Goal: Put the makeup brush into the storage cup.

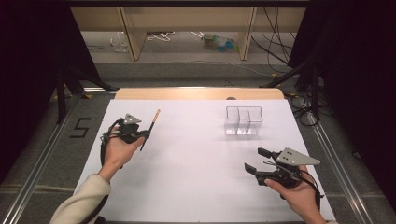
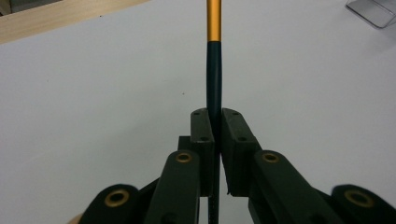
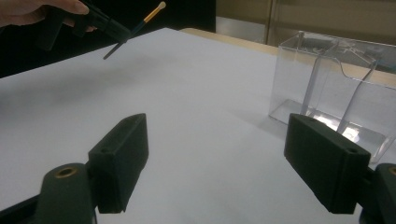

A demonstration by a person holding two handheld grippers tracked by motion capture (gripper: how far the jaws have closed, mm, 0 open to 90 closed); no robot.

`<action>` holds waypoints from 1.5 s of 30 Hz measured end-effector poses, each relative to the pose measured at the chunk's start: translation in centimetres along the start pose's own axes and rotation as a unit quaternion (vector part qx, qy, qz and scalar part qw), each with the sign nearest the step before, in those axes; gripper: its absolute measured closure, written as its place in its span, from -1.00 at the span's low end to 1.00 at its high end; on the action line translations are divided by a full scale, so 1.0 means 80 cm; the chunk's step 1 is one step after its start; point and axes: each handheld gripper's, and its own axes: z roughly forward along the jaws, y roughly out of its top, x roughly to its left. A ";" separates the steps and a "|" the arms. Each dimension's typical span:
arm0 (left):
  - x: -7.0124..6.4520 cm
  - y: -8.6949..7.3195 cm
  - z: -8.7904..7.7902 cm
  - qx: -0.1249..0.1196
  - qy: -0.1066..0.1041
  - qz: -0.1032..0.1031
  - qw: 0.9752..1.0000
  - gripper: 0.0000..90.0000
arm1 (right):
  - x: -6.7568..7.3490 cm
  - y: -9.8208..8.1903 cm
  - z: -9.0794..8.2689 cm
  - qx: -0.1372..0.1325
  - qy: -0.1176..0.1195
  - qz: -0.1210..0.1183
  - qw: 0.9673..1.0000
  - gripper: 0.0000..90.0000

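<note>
Left gripper (image 1: 148, 134): jaws clamped on thin brush (image 1: 150, 129), probably a makeup brush.
Right gripper (image 1: 258, 160): jaws apart, near clear organizer (image 1: 243, 121).

Brush (image 2: 214, 70) black with an orange band (pale tip); table (image 1: 196, 154) white.
</note>
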 end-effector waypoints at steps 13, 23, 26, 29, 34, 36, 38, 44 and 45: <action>-0.004 -0.003 -0.012 -0.030 -0.002 0.014 0.999 0.86 | 0.000 0.000 0.000 -0.002 0.004 0.008 1.000 -0.49; -0.009 -0.007 -0.012 -0.072 -0.008 -0.006 0.997 0.86 | 0.000 -0.001 0.000 -0.003 0.008 0.015 1.000 -0.49; -0.014 -0.007 -0.015 -0.096 -0.010 -0.009 0.995 0.86 | -0.002 0.001 -0.003 0.008 -0.008 0.001 1.000 -0.49; -0.015 -0.008 -0.016 -0.101 -0.008 -0.008 0.995 0.86 | -0.001 0.001 -0.004 0.015 -0.004 0.012 1.000 -0.49; -0.020 -0.011 -0.018 -0.109 -0.016 -0.007 0.994 0.86 | -0.002 0.001 -0.003 0.006 -0.008 0.001 1.000 -0.49; -0.021 -0.011 -0.019 -0.111 -0.018 -0.006 0.994 0.86 | -0.002 0.002 -0.003 0.005 -0.008 0.001 1.000 -0.49; -0.022 -0.012 -0.020 -0.115 -0.019 -0.008 0.993 0.86 | -0.001 0.002 -0.004 0.013 -0.003 0.011 1.000 -0.49; -0.029 -0.014 -0.023 -0.125 -0.026 -0.003 0.992 0.86 | -0.001 0.001 0.001 -0.004 0.003 0.015 1.000 -0.49; -0.030 -0.014 -0.024 -0.125 -0.028 0.001 0.992 0.86 | -0.001 0.001 0.001 -0.004 0.003 0.015 1.000 -0.49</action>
